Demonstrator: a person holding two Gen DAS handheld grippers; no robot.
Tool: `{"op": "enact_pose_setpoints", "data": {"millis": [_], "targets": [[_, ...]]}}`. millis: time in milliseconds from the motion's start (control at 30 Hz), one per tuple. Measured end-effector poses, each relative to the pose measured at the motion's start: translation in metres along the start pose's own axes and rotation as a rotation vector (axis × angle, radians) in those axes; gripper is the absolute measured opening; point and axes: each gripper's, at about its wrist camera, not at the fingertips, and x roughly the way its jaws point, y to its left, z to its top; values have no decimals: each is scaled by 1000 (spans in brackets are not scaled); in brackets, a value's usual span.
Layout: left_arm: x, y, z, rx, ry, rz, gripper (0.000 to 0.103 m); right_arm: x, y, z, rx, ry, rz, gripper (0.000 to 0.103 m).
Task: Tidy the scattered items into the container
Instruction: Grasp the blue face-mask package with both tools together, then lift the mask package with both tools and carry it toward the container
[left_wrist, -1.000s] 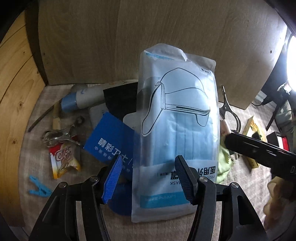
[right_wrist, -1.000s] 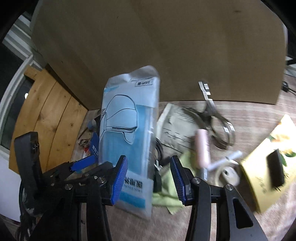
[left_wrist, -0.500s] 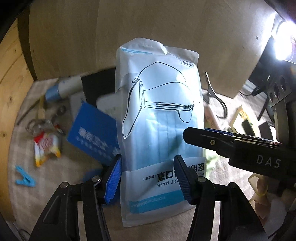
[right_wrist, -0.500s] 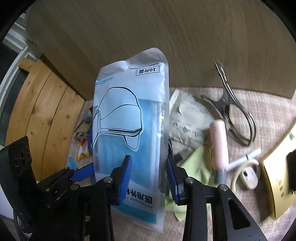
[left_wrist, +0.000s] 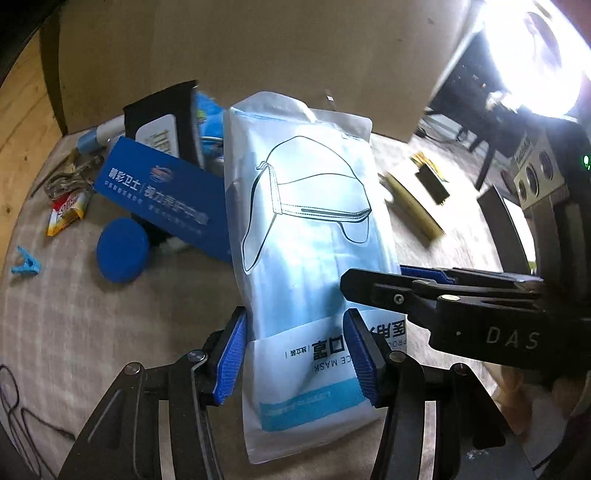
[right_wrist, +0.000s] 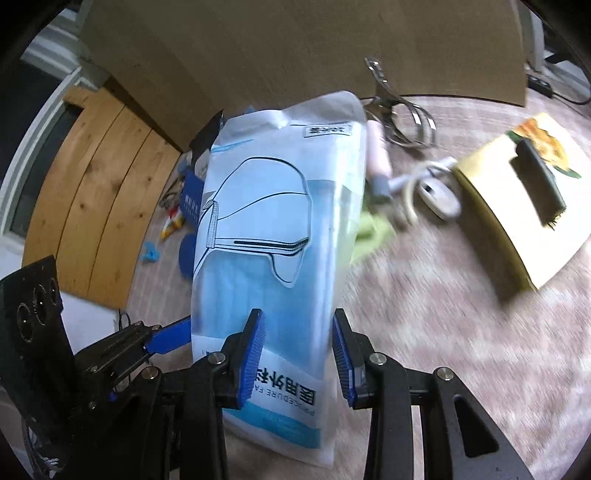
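"Over at the left edge of the table (left_wrist: 92, 332), what is lying there?"

"A light blue clip (left_wrist: 26, 264) is sitting by itself, then a red and yellow sachet (left_wrist: 68, 212) and a round blue lid (left_wrist: 122, 250). Just past them a blue carton (left_wrist: 166, 199) is resting flat, with a black pouch (left_wrist: 162, 122) leaning up behind it."

"And the mask pack (left_wrist: 306, 229), where is it?"

"It is hanging in the air in the middle, upright and tilted a little, clear of the table – both grippers are gripping its lower end. The left gripper (left_wrist: 295, 332) is squeezing it from below; its jaws are closing, about half apart, with the pack filling the gap between the blue pads (left_wrist: 231, 365)."

"Is the other one helping?"

"Yes. The right gripper (right_wrist: 297, 332) is coming in from the right side with narrower jaws, and its pads are pressing on the pack's right portion."

"Anything further right?"

"A pink tube (right_wrist: 376, 155) and metal tongs (right_wrist: 402, 122) are lying behind the pack, a white earpiece (right_wrist: 436, 195) is sitting beside them, and a yellow box (right_wrist: 491, 221) is lying far right with a dark brush (right_wrist: 539, 181) on top – much of that side is blurring."
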Motion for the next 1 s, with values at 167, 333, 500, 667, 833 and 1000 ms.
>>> {"op": "enact_pose_setpoints", "data": {"millis": [167, 333, 500, 667, 833, 1000], "targets": [[-23, -34, -8, 4, -26, -19, 53, -36, -12, -19, -15, -35, 9, 33], [-44, -85, -10, 58, -63, -33, 53, -86, -33, -35, -1, -92, 17, 33], [-52, -148, -15, 106, -83, -77, 53, -140, -62, -51, 9, -143, -9, 33], [-47, -222, -16, 165, -79, -126, 53, -190, -103, -69, 25, -180, -59, 33], [-35, -294, -17, 233, -57, -171, 53, -235, -156, -87, 87, -216, -95, 33], [-18, -356, -18, 290, -36, -193, 53, -269, -204, -101, 148, -243, -133, 33]]}}
